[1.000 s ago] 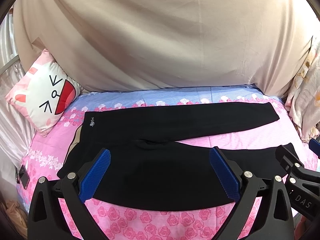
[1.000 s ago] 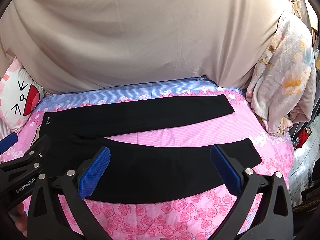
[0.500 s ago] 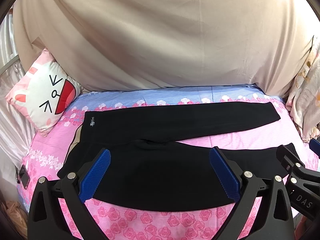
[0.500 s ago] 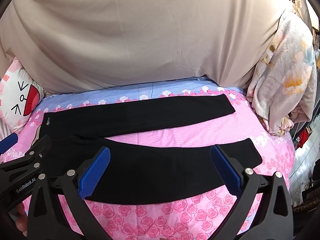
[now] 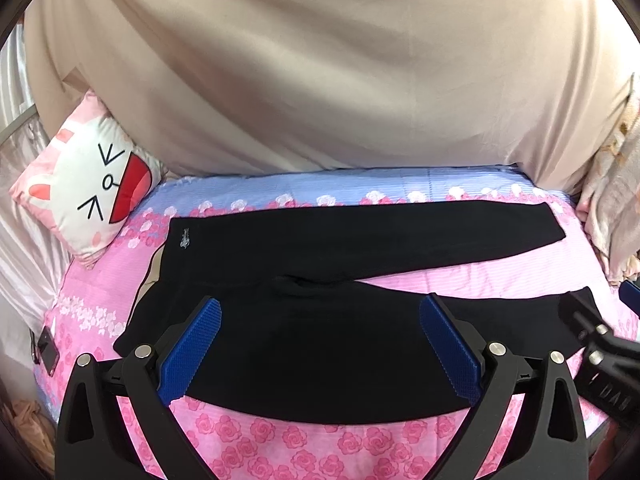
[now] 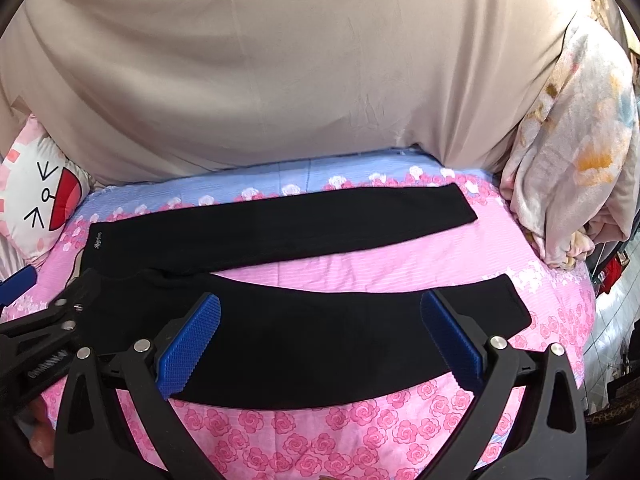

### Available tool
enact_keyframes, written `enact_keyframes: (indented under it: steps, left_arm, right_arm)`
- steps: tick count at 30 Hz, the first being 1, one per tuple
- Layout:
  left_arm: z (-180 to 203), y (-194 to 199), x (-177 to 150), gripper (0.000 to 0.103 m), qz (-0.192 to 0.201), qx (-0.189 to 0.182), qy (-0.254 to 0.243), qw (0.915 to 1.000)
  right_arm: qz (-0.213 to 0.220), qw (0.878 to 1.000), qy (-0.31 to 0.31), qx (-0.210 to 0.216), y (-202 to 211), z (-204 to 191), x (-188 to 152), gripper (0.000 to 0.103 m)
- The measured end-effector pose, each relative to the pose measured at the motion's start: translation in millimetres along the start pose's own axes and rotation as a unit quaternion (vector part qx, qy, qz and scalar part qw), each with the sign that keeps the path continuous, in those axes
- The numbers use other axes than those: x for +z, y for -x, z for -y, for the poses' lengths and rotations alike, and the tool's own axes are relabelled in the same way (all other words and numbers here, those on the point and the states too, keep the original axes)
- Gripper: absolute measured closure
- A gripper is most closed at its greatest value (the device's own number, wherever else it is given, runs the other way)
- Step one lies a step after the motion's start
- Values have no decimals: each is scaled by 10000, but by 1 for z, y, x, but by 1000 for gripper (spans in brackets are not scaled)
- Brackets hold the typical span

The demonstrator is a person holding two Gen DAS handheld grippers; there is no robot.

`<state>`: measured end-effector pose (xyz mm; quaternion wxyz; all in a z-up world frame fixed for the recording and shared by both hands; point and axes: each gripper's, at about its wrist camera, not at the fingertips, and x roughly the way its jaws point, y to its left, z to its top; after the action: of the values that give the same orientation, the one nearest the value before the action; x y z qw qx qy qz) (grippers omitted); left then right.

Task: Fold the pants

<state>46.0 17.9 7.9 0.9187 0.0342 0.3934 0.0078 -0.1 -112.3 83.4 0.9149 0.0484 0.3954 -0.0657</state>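
Observation:
Black pants [image 5: 320, 248] lie flat on the pink floral bed [image 5: 280, 448], waistband at the left, both legs spread apart toward the right; they also show in the right wrist view [image 6: 304, 332]. My left gripper [image 5: 320, 344] is open and empty, hovering over the near leg by the crotch. My right gripper [image 6: 320, 344] is open and empty over the near leg, closer to its cuff [image 6: 508, 304]. Each gripper shows at the edge of the other's view.
A cartoon-face pillow [image 5: 88, 184] leans at the bed's left end. A beige sheet [image 5: 320, 80] hangs behind the bed. A floral blanket [image 6: 576, 152] is piled at the right end. A small dark device [image 5: 46, 350] lies at the bed's left edge.
Both grippers have drifted slightly; the view of the pants has shifted a little. The pants have not moved and both grippers stay open.

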Motion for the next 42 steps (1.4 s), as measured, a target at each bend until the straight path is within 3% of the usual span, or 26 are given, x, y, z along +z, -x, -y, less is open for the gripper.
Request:
enact_keyframes:
  steps: [3,8,13,19,27,28,29,30,31,34,37,39,42]
  left_arm:
    - [-16,-19,5,5,-165,99,173,9997]
    - [-43,-58,16,5,-376,634,416,9964]
    - [-60,-96,28,5,-502,945,542,9928]
    - [-53,-134,43,5,-528,1078,607,9909]
    - [-19,-168,42,6,-803,1041,567,9897]
    - [-14,-171,40,6,-850,1045,596,9891]
    - [-10,-174,39,6,-876,1065,607,9886]
    - [-6,-175,37,6,-889,1077,596,9884]
    - [-2,-178,36,6,-902,1123,554,9880]
    - [10,-184,33,6,-952,1195,470,9871]
    - [15,-186,32,6,-957,1210,510,9867]
    - [17,-187,31,6,-947,1229,520,9865]
    - [17,-187,30,6,-896,1278,508,9864]
  right_arm:
    - [-84,9995,-299,-57,-20,26,12,5]
    - [-114,9966,-635,-508,-60,80,38,5]
    - [-186,9951,-634,-733,-117,133,60,5]
    - [-324,9964,-788,-29,-213,223,94,5]
    - [-750,9952,-607,142,-330,322,132,6]
    - [-816,9948,-569,198,-341,326,133,7]
    - [-896,9944,-504,242,-350,330,135,19]
    - [-1008,9938,-416,203,-362,331,136,39]
    - [-1126,9924,-397,289,-372,334,137,44]
    - [-1059,9921,-445,501,-381,338,139,41]
    - [-1001,9899,-530,847,-387,343,145,31]
    - [-1040,9870,-268,1192,-396,338,148,5]
    - [-1025,9900,698,677,-398,311,143,5]
